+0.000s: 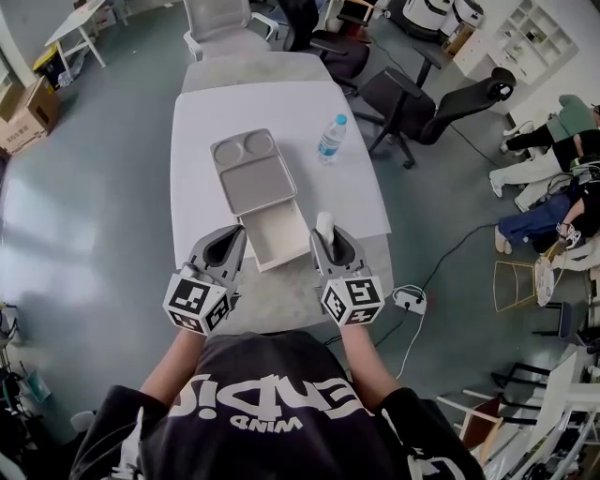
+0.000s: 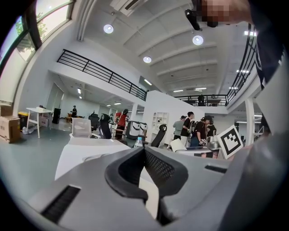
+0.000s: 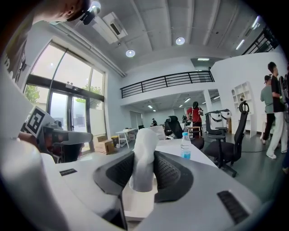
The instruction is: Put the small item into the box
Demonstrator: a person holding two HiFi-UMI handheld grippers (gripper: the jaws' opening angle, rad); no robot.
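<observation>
Grey glossy floor surrounds a white rectangular table [image 1: 202,122], with black swivel chairs [image 1: 412,108] at its far right. On it sit a shallow open beige box [image 1: 274,234], its grey moulded lid [image 1: 253,178] and a clear plastic bottle [image 1: 331,138]. The left gripper [image 2: 144,151] has its jaws together, empty. The right gripper [image 3: 144,155] pinches the soft white small item [image 3: 143,135] beside the box's near right corner.

Head view, as I see it from my station: white table [image 1: 206,112] carrying an upright water bottle [image 1: 331,138] with a blue cap, near its right edge. A black office chair [image 1: 422,108] stands just beside that edge, and a grey chair [image 1: 217,23] sits at the far end. I note cardboard boxes [image 1: 26,111] far left, seated people [image 1: 548,178] far right, and a white shelf unit [image 1: 536,33] behind them
</observation>
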